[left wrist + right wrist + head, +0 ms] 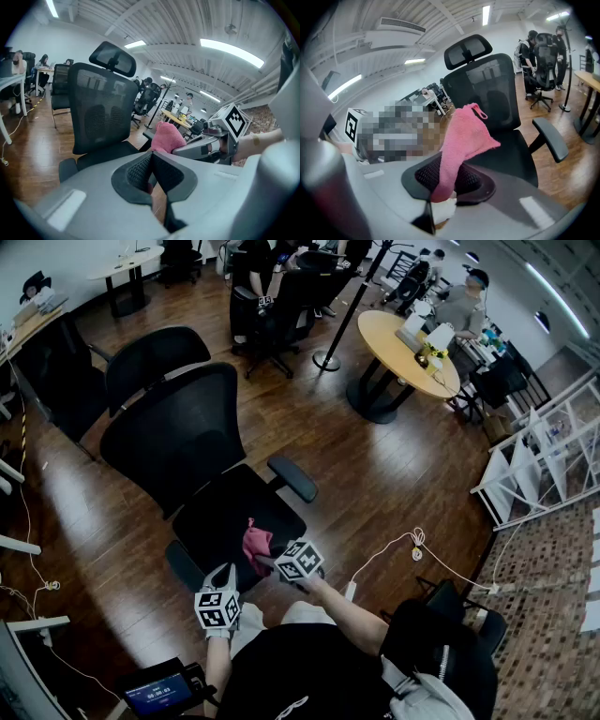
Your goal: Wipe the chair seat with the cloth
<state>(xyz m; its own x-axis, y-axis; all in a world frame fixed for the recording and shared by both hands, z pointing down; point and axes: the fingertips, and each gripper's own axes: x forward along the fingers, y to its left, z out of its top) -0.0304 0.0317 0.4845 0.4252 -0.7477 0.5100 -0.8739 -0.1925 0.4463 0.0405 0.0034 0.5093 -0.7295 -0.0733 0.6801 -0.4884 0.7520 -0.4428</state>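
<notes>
Office, wood floor (375, 474). Right gripper (268, 563) fingers clamp cloth (255, 542) over chair seat (217, 517); left gripper (223, 571) fingers together.

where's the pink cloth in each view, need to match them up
Head view: lower centre, the pink cloth over the chair seat, at the right tool.
Left gripper view: centre, held by the right tool.
Right gripper view: centre, clamped between that tool's jaws.
Shared landmark: the black mesh chair back.

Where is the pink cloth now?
In the head view, the pink cloth is held in the right gripper, at the front of the black chair seat.
</notes>
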